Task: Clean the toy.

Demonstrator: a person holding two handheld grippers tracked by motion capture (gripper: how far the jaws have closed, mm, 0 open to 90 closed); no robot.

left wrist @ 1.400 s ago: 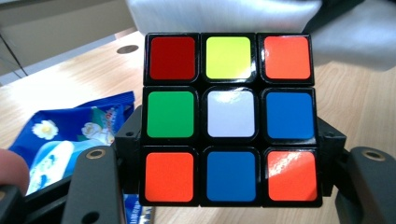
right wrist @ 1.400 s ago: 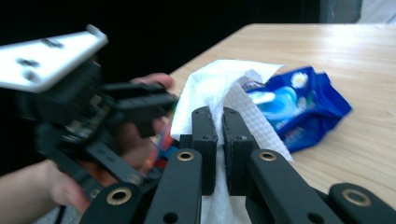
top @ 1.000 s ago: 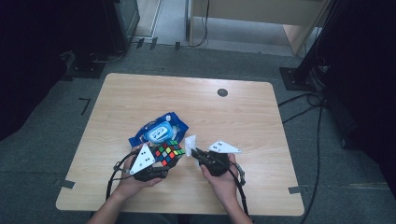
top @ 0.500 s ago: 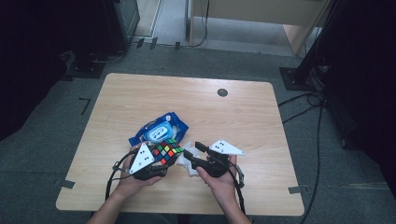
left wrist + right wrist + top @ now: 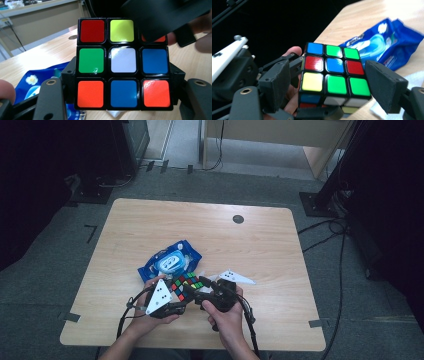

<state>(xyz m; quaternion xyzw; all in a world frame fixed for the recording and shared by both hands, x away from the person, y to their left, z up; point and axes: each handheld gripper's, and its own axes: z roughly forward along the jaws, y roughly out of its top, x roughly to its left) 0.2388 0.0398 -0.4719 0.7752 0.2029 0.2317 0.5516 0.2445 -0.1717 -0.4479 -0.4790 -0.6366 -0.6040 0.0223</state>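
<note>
A scrambled Rubik's cube (image 5: 187,284) is held just above the table's front edge. My left gripper (image 5: 179,295) is shut on it, and its black pads (image 5: 71,75) press the cube (image 5: 123,67) from both sides. My right gripper (image 5: 199,287) has come in from the right. Its jaws have just been opening and now stand open on either side of the cube (image 5: 332,72), with its pads (image 5: 384,85) a little off it. A white wipe (image 5: 414,77) lies on the table beside the cube.
A blue pack of wet wipes (image 5: 170,261) lies just behind the cube. The wooden table (image 5: 260,245) has a round grommet hole (image 5: 238,219) near its far edge. Cables (image 5: 250,320) trail from both grippers over the front edge. Dark stands and floor cables surround the table.
The right gripper has opened and moved left, so its jaws now straddle the cube. The white wipe seen at its tip a second ago has dropped away. The left gripper and cube have stayed put.
</note>
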